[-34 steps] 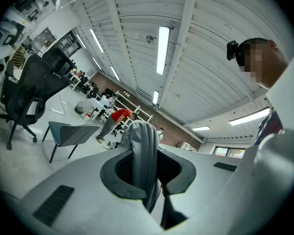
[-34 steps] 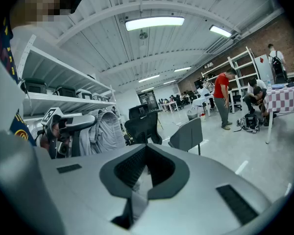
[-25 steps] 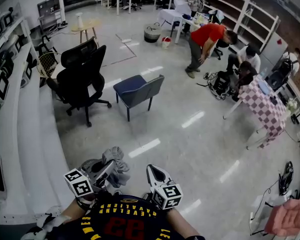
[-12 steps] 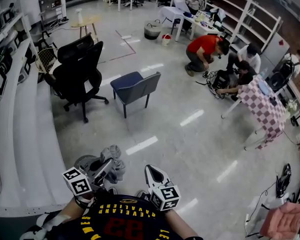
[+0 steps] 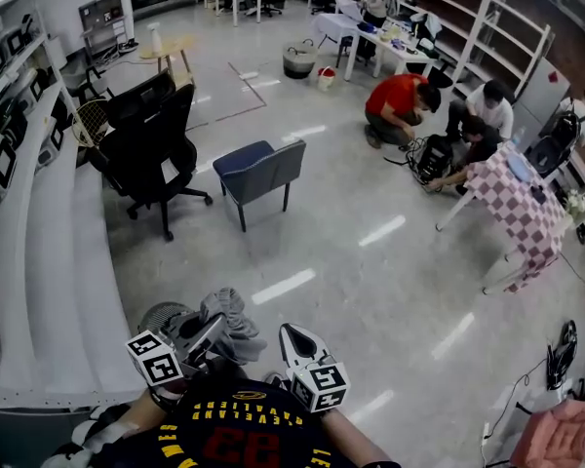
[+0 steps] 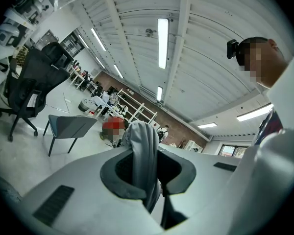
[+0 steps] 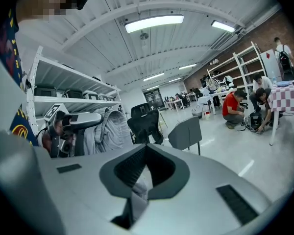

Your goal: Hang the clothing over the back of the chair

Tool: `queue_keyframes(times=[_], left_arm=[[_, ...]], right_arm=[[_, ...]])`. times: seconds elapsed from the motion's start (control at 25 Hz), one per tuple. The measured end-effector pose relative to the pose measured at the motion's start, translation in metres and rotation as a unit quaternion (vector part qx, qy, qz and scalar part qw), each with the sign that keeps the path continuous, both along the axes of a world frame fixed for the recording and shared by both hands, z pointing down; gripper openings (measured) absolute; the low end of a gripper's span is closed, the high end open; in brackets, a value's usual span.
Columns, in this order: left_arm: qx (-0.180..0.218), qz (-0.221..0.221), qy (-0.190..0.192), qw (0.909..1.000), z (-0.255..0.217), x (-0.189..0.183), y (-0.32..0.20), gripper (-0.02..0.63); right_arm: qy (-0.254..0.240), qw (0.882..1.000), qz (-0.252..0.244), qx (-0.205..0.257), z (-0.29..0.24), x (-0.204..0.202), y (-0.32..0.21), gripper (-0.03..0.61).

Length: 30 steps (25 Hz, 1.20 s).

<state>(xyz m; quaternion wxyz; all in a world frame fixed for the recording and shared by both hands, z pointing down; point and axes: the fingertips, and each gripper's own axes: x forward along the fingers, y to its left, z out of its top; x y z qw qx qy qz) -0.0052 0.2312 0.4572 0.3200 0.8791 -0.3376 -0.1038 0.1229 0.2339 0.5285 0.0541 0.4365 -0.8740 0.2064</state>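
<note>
Since a second ago: the person in red [image 5: 400,100] is going from a standing bend into a crouch by the checkered table [image 5: 517,208]. The view is creeping forward slightly. Both grippers are keeping the same pose, low and close to the body.

Nearest: the shirt [image 5: 244,427] is showing yellow lettering upside down, looks like "CLEVELAND", above a red two-digit number that is too distorted to trust. No other legible writing; the cubes are only carrying square markers.

The left gripper [image 6: 146,153] is clamping its fingers on the clothing [image 5: 232,315], a grey bunched garment sticking up through them and spilling forward. The right gripper [image 7: 146,151] is sitting just beside it, fingers closed at the tips. A pale sliver is showing low in the slot; can't tell if that's fabric.

Further out: the blue-grey chair [image 5: 260,169] is standing well apart across bare floor, its back bare. The black office chairs [image 5: 151,135] are sitting left of it, by the shelving.

Progress, as a judgement: pick-up done, the carry is under way, early stage. Still left: closing in on the chair, lifting the garment and draping it over the backrest.
</note>
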Motion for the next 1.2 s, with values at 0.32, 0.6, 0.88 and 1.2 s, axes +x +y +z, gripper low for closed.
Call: queue_keyframes(times=[0.32,0.6,0.88,1.2], left_arm=[[-0.011,-0.002,-0.008,0.9999,0.007,0.007,-0.029,0.044],[-0.009,0.014,0.001,0.9999,0.012,-0.007,-0.096,0.044],[-0.01,0.022,0.015,0.9996,0.015,-0.048,-0.18,0.044],[-0.015,0.025,0.035,0.999,0.022,-0.112,-0.256,0.044]], right_arm=[[-0.003,1.0,0.001,-0.014,0.009,0.007,-0.027,0.009],[0.006,0.999,0.028,-0.027,0.014,-0.001,-0.091,0.008],[0.028,0.999,0.03,-0.033,0.008,-0.044,-0.168,0.008],[0.059,0.996,0.04,-0.046,0.016,-0.093,-0.237,0.008]])
